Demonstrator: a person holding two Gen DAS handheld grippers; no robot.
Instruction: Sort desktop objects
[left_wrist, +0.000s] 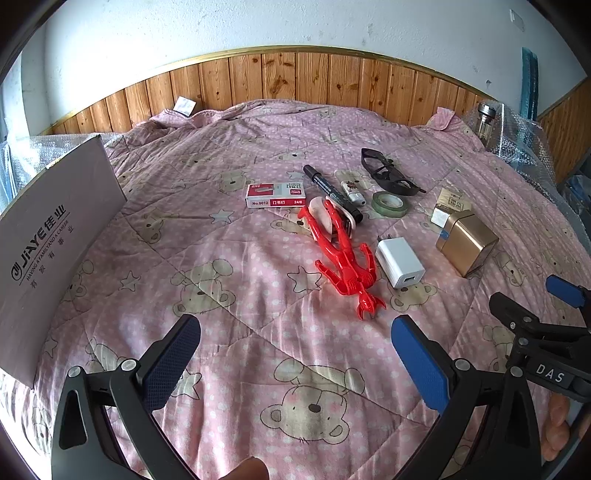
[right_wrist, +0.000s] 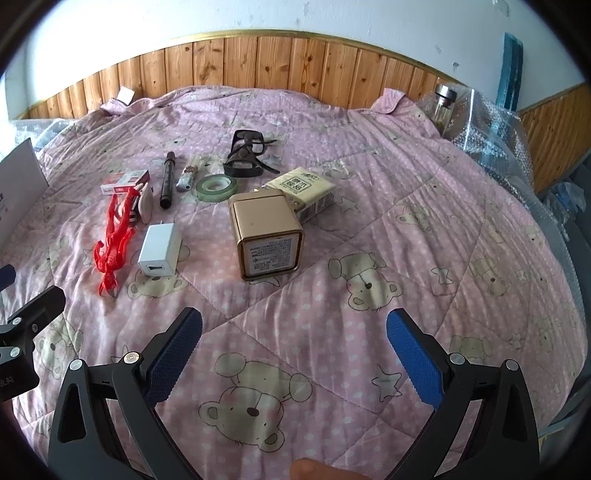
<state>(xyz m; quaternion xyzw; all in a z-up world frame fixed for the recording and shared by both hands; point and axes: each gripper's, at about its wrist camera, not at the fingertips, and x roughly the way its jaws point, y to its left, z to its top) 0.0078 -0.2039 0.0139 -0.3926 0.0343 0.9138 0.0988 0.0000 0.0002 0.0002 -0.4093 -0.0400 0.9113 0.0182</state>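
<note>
Both tongs released and empty above the quilt (right_wrist: 424, 206): left gripper (left_wrist: 295, 365) nearer the red toy figure (left_wrist: 345, 258), long axis running away up-left; right gripper (right_wrist: 295, 358) facing gold tin (right_wrist: 266, 236).

The left black two-finger gripper with blue pads (left_wrist: 295, 360) and the right black two-finger gripper with blue pads (right_wrist: 294, 354) both hover side by side, jaws spread wide, gripping nothing

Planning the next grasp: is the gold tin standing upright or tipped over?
Tipped over. The gold tin lies on its side on the quilt, its printed label end facing the camera.
</note>
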